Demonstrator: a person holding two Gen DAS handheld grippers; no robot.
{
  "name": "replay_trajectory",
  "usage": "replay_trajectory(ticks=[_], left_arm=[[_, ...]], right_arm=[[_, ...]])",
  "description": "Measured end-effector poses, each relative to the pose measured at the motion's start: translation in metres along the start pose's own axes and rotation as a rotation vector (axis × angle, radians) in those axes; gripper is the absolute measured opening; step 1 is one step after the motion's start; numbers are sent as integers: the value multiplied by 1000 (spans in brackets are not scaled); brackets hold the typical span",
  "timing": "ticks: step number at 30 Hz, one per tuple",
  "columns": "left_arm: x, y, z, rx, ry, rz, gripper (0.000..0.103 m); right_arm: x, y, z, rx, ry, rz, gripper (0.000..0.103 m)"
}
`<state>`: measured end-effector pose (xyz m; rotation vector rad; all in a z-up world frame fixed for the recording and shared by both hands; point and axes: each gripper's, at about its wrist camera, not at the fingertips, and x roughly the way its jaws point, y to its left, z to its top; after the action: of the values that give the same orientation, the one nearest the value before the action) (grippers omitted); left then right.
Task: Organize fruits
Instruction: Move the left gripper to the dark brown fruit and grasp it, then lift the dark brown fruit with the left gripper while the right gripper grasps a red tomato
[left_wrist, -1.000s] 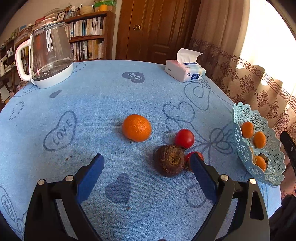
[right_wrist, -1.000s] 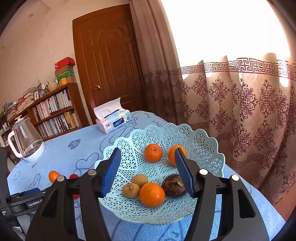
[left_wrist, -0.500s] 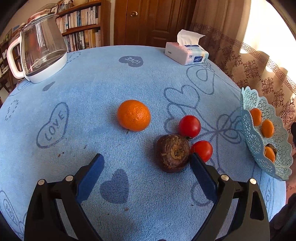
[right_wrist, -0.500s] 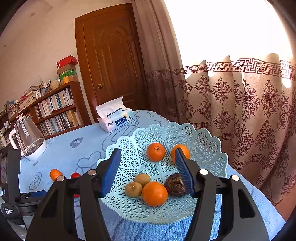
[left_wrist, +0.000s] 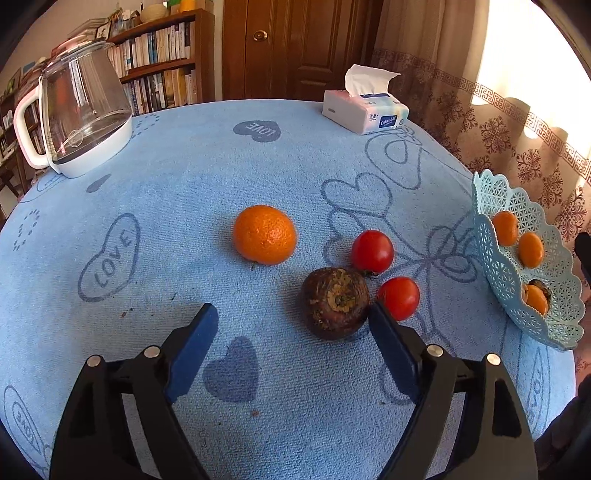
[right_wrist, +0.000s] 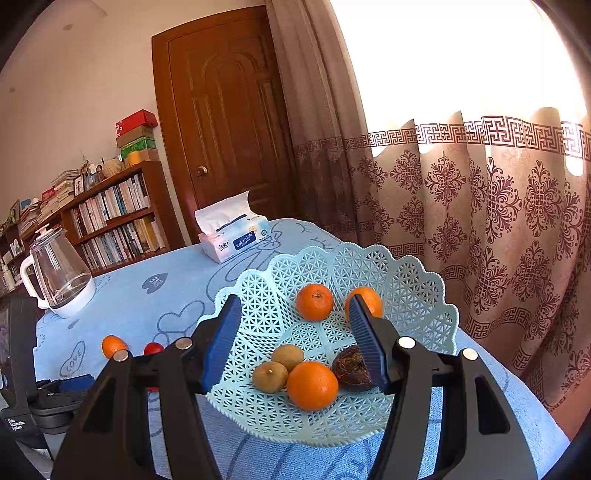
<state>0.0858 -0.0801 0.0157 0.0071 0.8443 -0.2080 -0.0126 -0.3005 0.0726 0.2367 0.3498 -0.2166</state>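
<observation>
On the blue heart-printed surface (left_wrist: 184, 177), just ahead of the left tool (left_wrist: 290, 319): four loose fruits awaiting collection. Left tool spread wide, nothing between its pads, right pad almost against the dark brown fruit (left_wrist: 334, 302), probably the next pick. Two red tomatoes (left_wrist: 372, 252) (left_wrist: 399, 298) crowding that fruit's right side, apparently touching it; large orange (left_wrist: 264, 235) apart to the left. Tight cluster likely to roll if nudged, so a centred approach called for.

Right tool (right_wrist: 293, 332) likewise released and empty, poised above the pale blue lattice basket (right_wrist: 406, 280) near the surface's curtain-side edge. Already inside: three oranges, two small brown fruits, one dark fruit, resting low against the sloping walls. Sorting judged past halfway.

Around: glass kettle (left_wrist: 79, 110) and tissue pack (left_wrist: 364, 112) at the far side of the surface, well clear of the fruit; bookshelf (right_wrist: 110, 218), wooden door (right_wrist: 229, 122), patterned curtain (right_wrist: 480, 206) backlit by a bright window.
</observation>
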Motion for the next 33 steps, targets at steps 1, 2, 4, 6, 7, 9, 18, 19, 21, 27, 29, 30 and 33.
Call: replay_trajectory(ticks=[1, 2, 4, 6, 7, 9, 18, 19, 21, 27, 29, 30, 33], left_arm=[[2, -2, 0, 9, 4, -9, 73], [3, -5, 1, 18, 6, -13, 71], [3, -9, 1, 32, 3, -36, 58], [4, -11, 0, 39, 2, -67, 47], [3, -11, 0, 42, -1, -83, 39], [1, -11, -1, 37, -10, -88, 39], [-25, 13, 2, -67, -109, -37, 39], [-28, 16, 3, -82, -121, -25, 39], [-33, 25, 5, -111, -147, 0, 39], [-44, 45, 6, -187, -199, 90, 39], [-46, 49, 7, -204, -204, 107, 39], [-47, 52, 7, -214, -208, 112, 39], [-52, 60, 7, -244, -215, 118, 39]], right_arm=[[0, 1, 0, -2, -1, 2, 62], [-1, 1, 0, -4, -2, 4, 62], [-2, 3, 0, -9, -5, 8, 62], [-3, 4, 0, -13, -5, 14, 62], [-3, 5, 0, -16, -5, 19, 62], [-3, 6, 0, -24, -6, 26, 62], [-8, 32, -5, -139, -19, 74, 62], [-8, 37, -7, -162, -19, 82, 62], [-11, 47, -9, -210, -20, 97, 62], [-10, 89, -23, -368, 78, 239, 62], [-7, 105, -31, -399, 158, 324, 62], [-5, 111, -34, -410, 191, 354, 62], [5, 127, -42, -416, 288, 417, 62]])
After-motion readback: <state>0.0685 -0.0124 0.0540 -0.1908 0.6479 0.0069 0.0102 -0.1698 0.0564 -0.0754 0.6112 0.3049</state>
